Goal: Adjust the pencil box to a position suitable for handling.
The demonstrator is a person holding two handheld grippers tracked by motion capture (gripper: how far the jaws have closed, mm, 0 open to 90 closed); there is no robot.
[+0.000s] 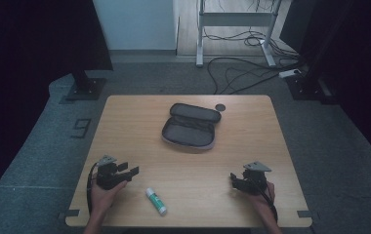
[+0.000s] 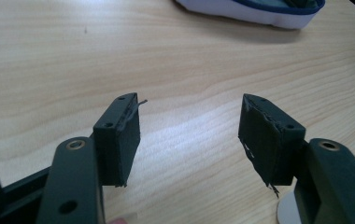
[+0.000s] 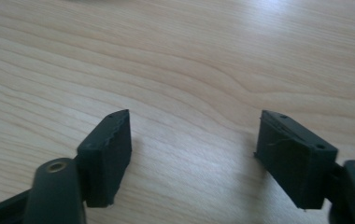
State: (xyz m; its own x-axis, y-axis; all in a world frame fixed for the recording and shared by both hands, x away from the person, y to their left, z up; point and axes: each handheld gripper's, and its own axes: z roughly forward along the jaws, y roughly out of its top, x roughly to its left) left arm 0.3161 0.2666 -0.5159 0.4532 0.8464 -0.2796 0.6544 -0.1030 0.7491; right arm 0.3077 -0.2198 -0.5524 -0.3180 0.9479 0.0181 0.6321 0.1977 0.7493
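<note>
Wooden table stands on grey carpet. Small dark round disc lies near its far edge. Cables trail across the floor beyond, beside a white frame.

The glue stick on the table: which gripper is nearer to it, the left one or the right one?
Left. The left gripper is just beside the glue stick, up and to its left. The right gripper is farther away, across bare table on the stick's other side.
</note>
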